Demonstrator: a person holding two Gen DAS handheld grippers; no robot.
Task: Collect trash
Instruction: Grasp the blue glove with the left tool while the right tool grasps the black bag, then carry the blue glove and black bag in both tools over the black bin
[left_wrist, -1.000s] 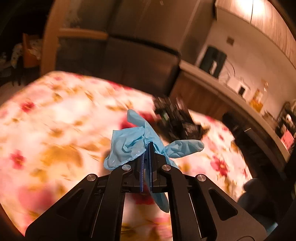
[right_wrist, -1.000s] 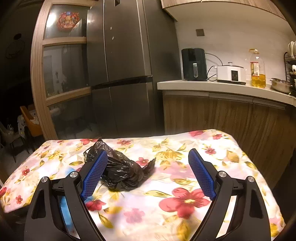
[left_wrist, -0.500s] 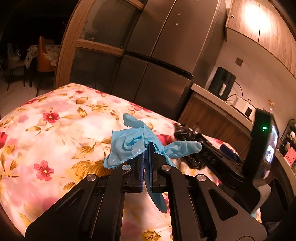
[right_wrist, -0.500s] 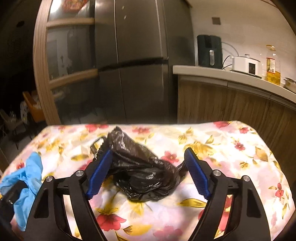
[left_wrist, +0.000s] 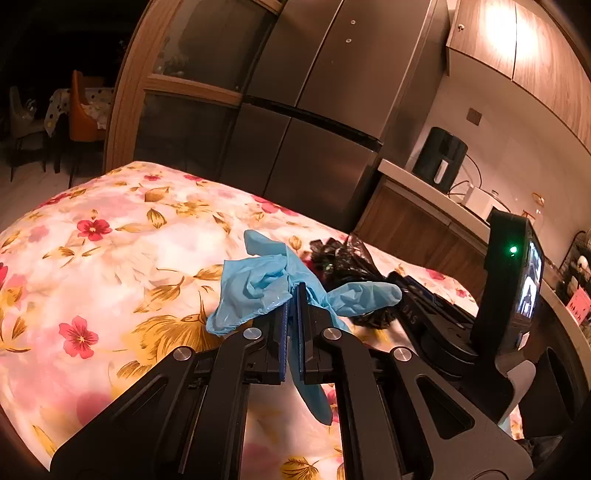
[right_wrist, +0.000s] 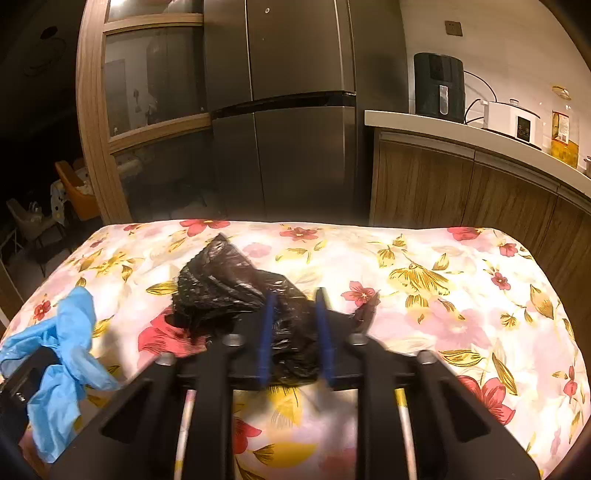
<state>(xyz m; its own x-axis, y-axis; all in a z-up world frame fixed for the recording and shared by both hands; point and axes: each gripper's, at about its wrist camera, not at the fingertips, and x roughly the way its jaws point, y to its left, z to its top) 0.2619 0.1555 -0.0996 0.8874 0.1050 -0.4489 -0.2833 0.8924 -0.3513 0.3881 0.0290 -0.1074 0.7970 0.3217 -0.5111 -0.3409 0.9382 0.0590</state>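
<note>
Fingers of our left gripper stay clenched on the blue glove. Our right gripper is closing its fingers around the black bag, at twelve o'clock on the bench.

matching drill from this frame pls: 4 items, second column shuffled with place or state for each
Items:
1. blue glove
2. black bag
3. air fryer
4. oil bottle

Place or state:
A. on the counter, next to the fridge
B. pinched in the left hand-held gripper
C. far right of the counter
D. on the flowered cloth, between the closing jaws of the right hand-held gripper

Pairs: 1-B, 2-D, 3-A, 4-C
</note>
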